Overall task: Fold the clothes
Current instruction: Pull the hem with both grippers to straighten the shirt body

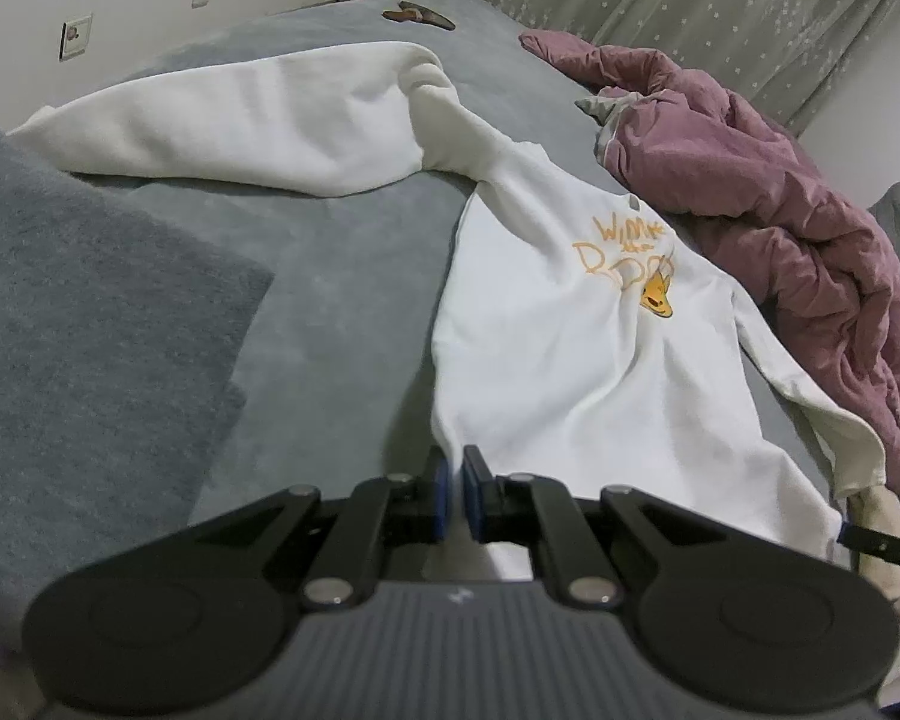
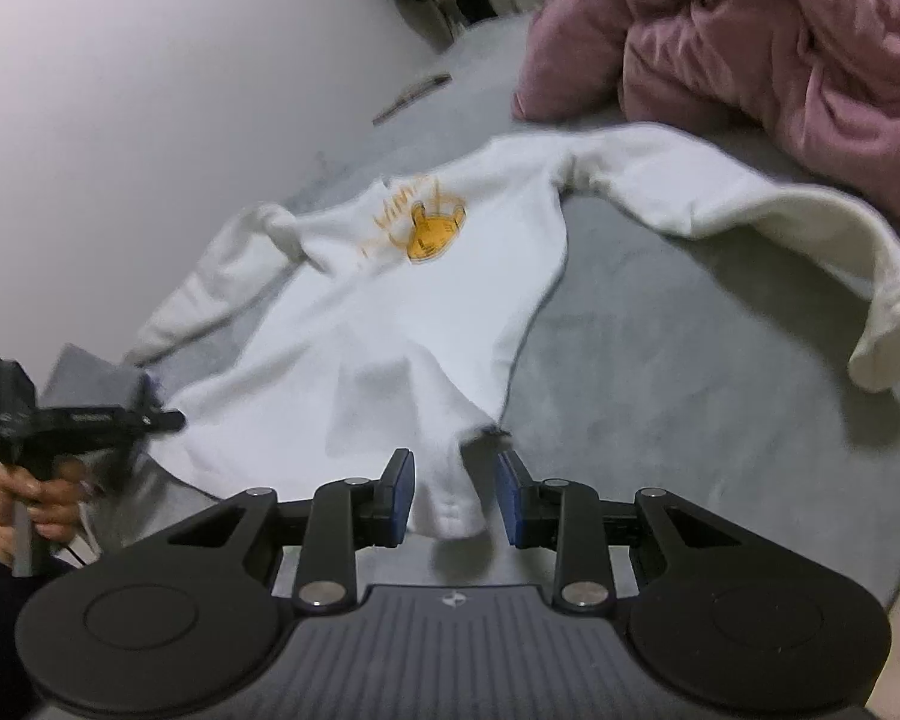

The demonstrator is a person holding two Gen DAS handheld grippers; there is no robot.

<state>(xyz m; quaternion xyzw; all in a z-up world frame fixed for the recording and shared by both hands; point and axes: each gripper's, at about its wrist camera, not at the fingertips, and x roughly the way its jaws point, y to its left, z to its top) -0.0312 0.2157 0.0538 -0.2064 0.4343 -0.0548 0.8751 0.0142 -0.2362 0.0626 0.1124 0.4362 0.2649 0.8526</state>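
**White sweatshirt spread flat, both bottom corners taken up**

Grey bedding covers the bed and serves as the folding surface, soft but broad enough to carry a whole garment laid out. Along its far side a pink quilt is bunched up, pushed clear so the middle of the bed is free, though one sleeve runs close beside it.

On the grey cover lies the white sweatshirt, front up, the orange print showing, both sleeves thrown out wide to either side. It is not folded anywhere that I can see: body flat, a few creases running from the hem toward the chest. A spread like this suits squaring the garment up, with sleeves free to come across the body.

The left gripper sits at one corner of the hem, its blue pads nearly together with a white edge of cloth running into the narrow gap; I judge it pinched on the fabric. The right gripper is at the other hem corner with its jaws standing well apart, a bunched bit of hem between them but not squeezed. Holding both corners would let the hem be tensioned or lifted evenly.

A grey pillow lies to one side.
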